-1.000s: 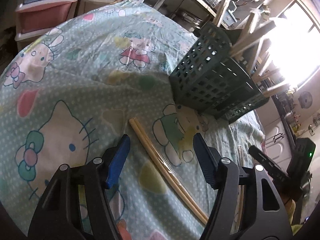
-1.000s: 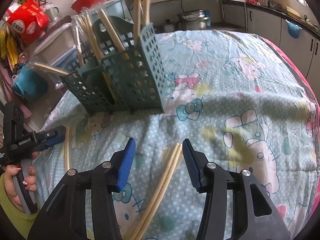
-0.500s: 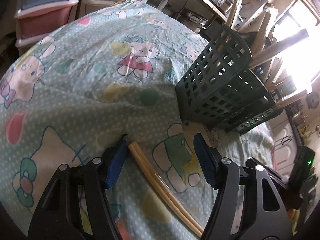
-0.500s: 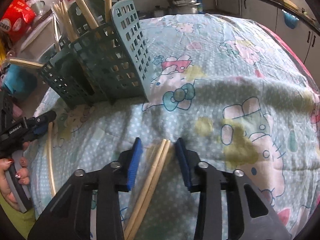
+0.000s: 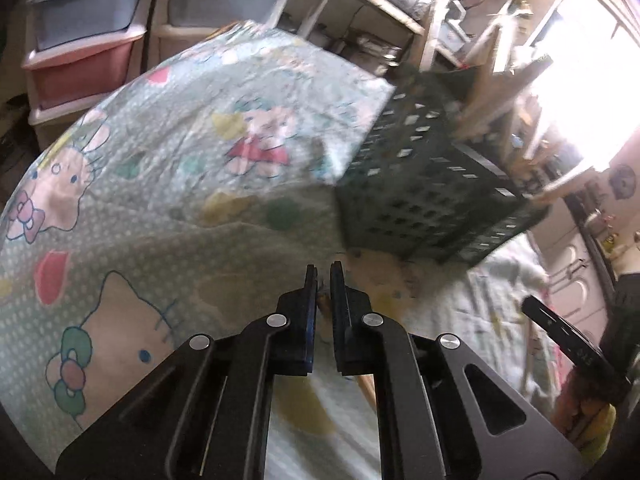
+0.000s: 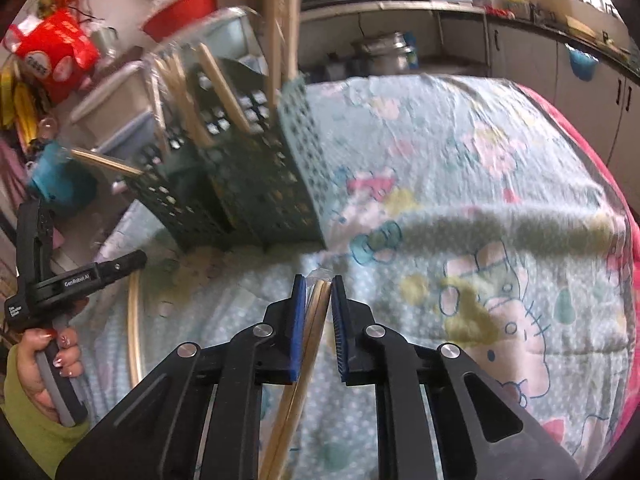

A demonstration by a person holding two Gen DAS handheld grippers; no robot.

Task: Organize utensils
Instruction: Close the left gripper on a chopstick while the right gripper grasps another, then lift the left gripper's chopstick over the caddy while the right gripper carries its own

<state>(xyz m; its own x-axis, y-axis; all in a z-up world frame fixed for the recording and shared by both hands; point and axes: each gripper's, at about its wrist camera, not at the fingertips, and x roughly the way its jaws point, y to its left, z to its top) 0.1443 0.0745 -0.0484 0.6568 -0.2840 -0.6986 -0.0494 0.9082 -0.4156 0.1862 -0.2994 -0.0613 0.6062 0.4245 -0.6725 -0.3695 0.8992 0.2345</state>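
Note:
My left gripper [image 5: 323,270] is shut on a pair of wooden chopsticks [image 5: 366,390]; most of the pair is hidden under the jaws. In the right wrist view, this pair [image 6: 134,320] trails along the cloth from that gripper's tip. My right gripper [image 6: 318,280] has a second, wrapped pair of chopsticks [image 6: 310,340] between its blue pads, which press on it as the jaws are closing. The green slotted basket [image 5: 420,184] [image 6: 256,184] stands just beyond both grippers, with several chopsticks upright in it.
A cartoon-cat print cloth [image 5: 120,200] covers the table. Plastic drawers [image 5: 80,40] stand behind its far left edge. A red bag [image 6: 52,56] and a blue pot [image 6: 60,180] sit behind the basket. A hand in a green sleeve [image 6: 36,380] holds the left gripper.
The left jaws snapped shut on the chopsticks that lay between them. The right jaws narrowed onto their pair. Both views shifted a little and blurred.

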